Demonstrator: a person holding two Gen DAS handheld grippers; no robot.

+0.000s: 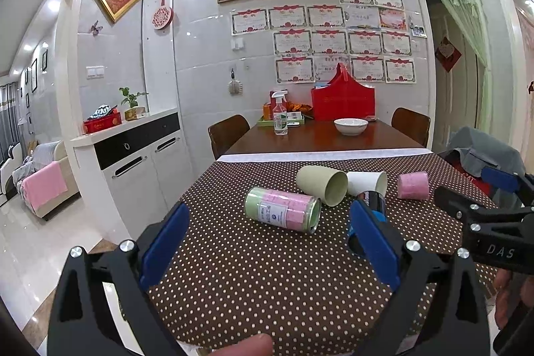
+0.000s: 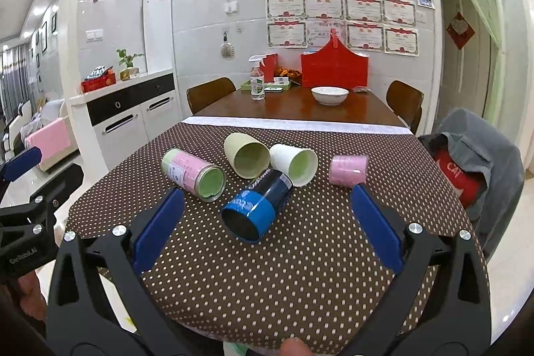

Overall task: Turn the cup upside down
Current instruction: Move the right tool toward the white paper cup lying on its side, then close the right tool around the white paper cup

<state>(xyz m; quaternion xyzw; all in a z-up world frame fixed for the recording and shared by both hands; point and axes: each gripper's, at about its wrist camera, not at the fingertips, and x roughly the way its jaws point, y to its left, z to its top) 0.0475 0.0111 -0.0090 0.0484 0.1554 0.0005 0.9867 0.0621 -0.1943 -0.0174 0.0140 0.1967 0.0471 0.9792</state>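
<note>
A: Checking progress, largest item first: the polka-dot tablecloth (image 2: 300, 256) carries five cups, all lying on their sides; none stands inverted, so the flip appears not yet begun.

B: List the cups by size.

A: The labelled green-and-pink cup (image 2: 192, 173) lies at the left, mouth toward the cameras; the blue cup (image 2: 257, 206) lies nearest, just in front of the others, mouth toward the right wrist view; the pale green cup (image 2: 246, 154) and the white cup (image 2: 293, 163) lie side by side behind it, apparently touching; the small pink cup (image 2: 348, 170) lies apart at the right.

B: State of the claws?

A: The left gripper (image 1: 267, 239) has its jaws spread wide and holds nothing; it hangs above the cloth short of the labelled cup; the right gripper (image 2: 263, 232) is likewise spread and empty, with the blue cup lying between its finger lines but untouched.

B: Remaining work?

A: Judged from this: grasp a cup, most likely the blue one; rotate it mouth-down; set it on the cloth.
</note>
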